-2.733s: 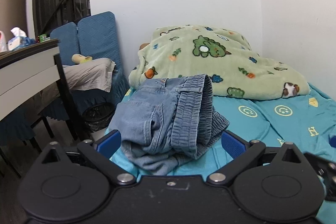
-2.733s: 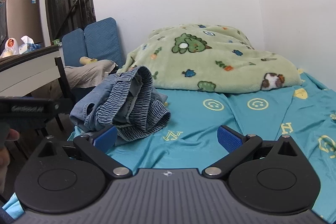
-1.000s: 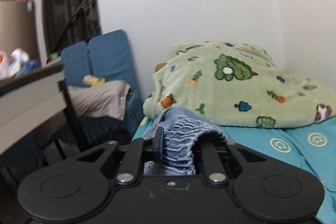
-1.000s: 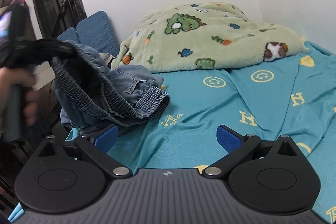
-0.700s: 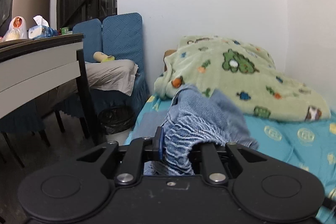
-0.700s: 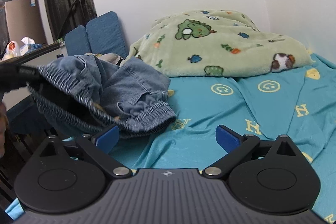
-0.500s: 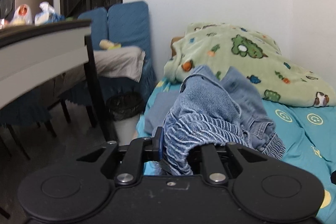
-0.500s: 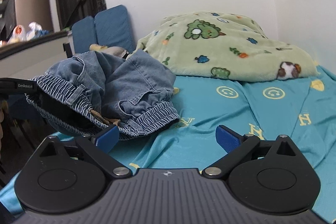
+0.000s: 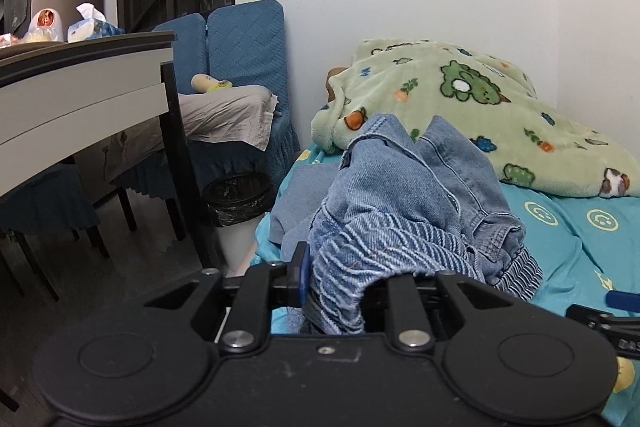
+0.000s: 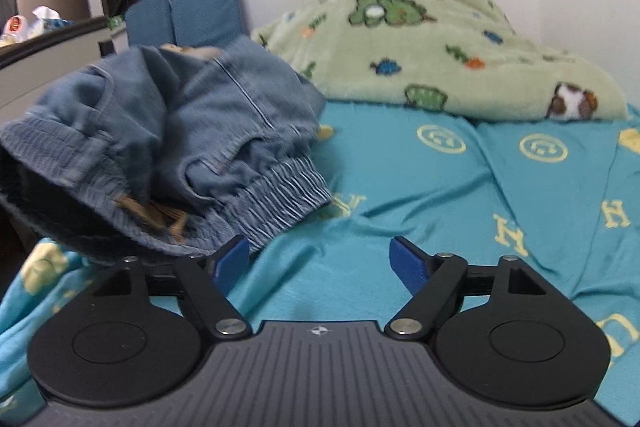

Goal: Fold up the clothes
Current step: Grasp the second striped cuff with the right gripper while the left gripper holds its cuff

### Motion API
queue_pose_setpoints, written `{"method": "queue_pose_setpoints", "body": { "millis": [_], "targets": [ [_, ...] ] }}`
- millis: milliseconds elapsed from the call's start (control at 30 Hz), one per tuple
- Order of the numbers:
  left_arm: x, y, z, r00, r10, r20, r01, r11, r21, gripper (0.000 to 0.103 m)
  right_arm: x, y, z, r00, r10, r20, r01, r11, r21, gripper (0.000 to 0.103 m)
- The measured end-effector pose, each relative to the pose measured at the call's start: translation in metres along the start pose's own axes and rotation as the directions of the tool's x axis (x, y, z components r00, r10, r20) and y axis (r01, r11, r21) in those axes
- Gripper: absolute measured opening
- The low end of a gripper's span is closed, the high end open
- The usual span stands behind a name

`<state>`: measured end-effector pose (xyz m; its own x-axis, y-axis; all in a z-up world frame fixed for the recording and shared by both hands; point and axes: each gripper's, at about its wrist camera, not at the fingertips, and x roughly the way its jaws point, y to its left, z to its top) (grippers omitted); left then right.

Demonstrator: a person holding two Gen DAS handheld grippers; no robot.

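Note:
Crumpled blue denim trousers [image 9: 400, 187] lie bunched at the left edge of the bed. My left gripper [image 9: 348, 279] holds their ribbed elastic waistband between its fingers, and its jaws are starting to open. In the right wrist view the trousers [image 10: 180, 131] fill the left side, with a ribbed cuff resting on the turquoise sheet [image 10: 440, 207]. My right gripper [image 10: 318, 259] hovers low over the sheet just right of that cuff. Its jaws are closing with only sheet below them; the left blue pad [image 10: 230, 261] sits close under the waistband.
A green cartoon-print blanket [image 9: 460, 107] is heaped at the head of the bed against the wall. Left of the bed stand a desk [image 9: 80, 87], a black-lined waste bin [image 9: 236, 195] and blue-covered chairs [image 9: 244, 43]. The right half of the sheet is bare.
The left gripper has carried the waistband down and toward the bed's left edge. The right gripper has moved closer to the trousers and its jaws have narrowed.

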<state>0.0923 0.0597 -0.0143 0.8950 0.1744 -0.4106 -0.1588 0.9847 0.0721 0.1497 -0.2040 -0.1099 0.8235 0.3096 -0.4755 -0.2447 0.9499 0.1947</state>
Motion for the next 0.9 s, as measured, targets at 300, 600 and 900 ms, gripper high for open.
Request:
{"method": "queue_pose_setpoints", "body": {
  "millis": [300, 600, 900],
  "targets": [
    [0.006, 0.024, 0.01, 0.997, 0.033, 0.07, -0.019, 0.982, -0.189, 0.013, 0.051, -0.003, 0.003, 0.999, -0.029, -0.038, 0.026, 0.996, -0.087, 0.052],
    [0.022, 0.05, 0.019, 0.998, 0.046, 0.03, -0.034, 0.941, -0.338, 0.013, 0.074, 0.005, 0.017, 0.998, 0.065, -0.017, -0.067, 0.984, -0.168, 0.044],
    [0.03, 0.047, 0.012, 0.998, 0.057, -0.01, -0.058, 0.95, -0.306, 0.013, 0.077, 0.003, 0.029, 0.99, 0.142, 0.025, -0.142, 0.99, -0.02, 0.009]
  ]
}}
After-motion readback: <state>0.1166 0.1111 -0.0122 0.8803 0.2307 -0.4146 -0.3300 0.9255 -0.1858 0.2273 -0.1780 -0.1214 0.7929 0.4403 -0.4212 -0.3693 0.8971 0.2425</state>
